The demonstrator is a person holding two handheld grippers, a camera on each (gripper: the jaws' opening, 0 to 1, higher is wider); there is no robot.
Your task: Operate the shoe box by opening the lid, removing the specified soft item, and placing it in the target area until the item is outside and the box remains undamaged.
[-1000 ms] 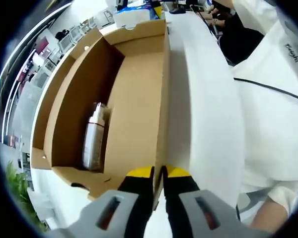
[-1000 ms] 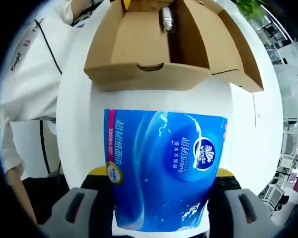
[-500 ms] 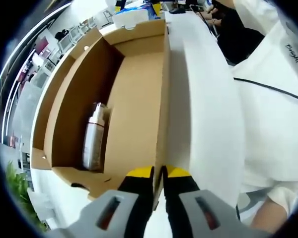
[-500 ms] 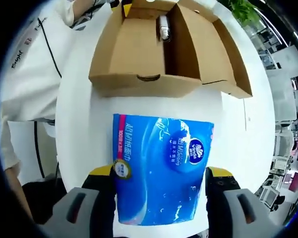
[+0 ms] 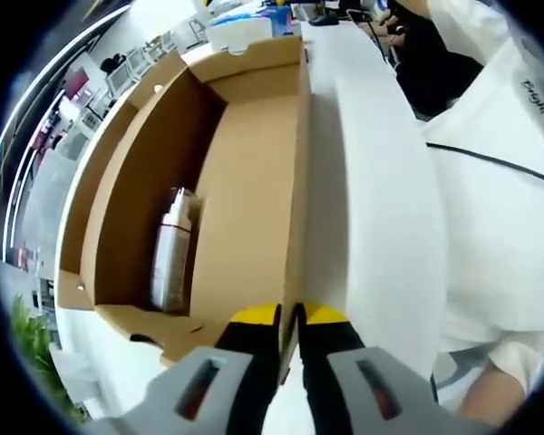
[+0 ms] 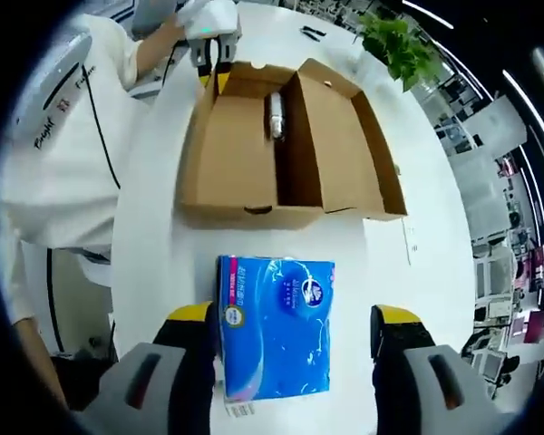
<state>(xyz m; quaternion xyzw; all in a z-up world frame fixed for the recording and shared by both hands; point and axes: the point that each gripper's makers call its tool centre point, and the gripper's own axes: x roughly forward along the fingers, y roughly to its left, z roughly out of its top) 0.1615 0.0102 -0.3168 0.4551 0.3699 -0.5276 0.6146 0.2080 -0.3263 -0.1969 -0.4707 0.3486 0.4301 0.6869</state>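
Box (image 6: 290, 145), bottle (image 6: 276, 115), tissue pack (image 6: 277, 326).

The shoe box (image 6: 286, 145) is plain brown corrugated cardboard, matt and unprinted, with raw cut edges. Inside it lies a bottle (image 5: 170, 254) with a silvery, metallic-looking sheen. Just in front of the box, the blue tissue pack (image 6: 276, 326) wears glossy, crinkled plastic film. The white table (image 6: 431, 299) looks smooth.

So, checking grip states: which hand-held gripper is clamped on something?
The left hand-held gripper, pinching the brown cardboard shoe box wall; the right hand-held gripper stands open.
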